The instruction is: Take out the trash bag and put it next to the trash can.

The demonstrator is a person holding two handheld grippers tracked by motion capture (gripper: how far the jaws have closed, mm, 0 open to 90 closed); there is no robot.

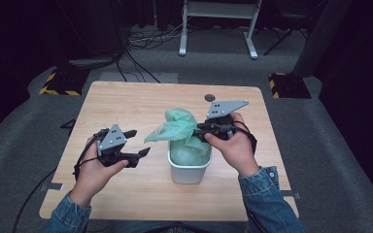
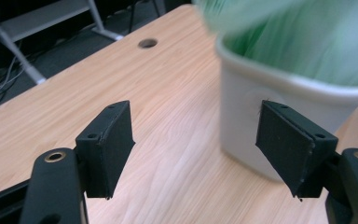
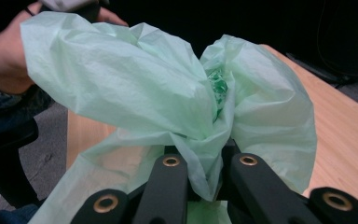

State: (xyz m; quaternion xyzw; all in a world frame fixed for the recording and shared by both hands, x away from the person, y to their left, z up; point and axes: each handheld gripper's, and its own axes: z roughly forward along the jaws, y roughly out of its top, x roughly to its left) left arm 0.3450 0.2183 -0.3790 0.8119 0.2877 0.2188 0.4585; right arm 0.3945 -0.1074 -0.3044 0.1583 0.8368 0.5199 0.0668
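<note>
A small white bin (image 1: pixel 189 170) stands on the wooden table (image 1: pixel 126 102), lined with a light green plastic bag (image 1: pixel 179 128) that bunches up above its rim. My right gripper (image 1: pixel 205 130) is shut on a gathered fold of the green bag (image 3: pixel 200 149), just above the bin's right rim. A loose flap of the bag hangs out to the left. My left gripper (image 1: pixel 138 143) is open with nothing between its fingers (image 2: pixel 107 144), left of the bin (image 2: pixel 251 107) and apart from it.
A round cable hole (image 1: pixel 210 97) sits near the table's far edge. Beyond the table are a white desk frame (image 1: pixel 218 29), cables on the grey floor and yellow-black striped bases (image 1: pixel 58 82). The table's left half and near edge are bare wood.
</note>
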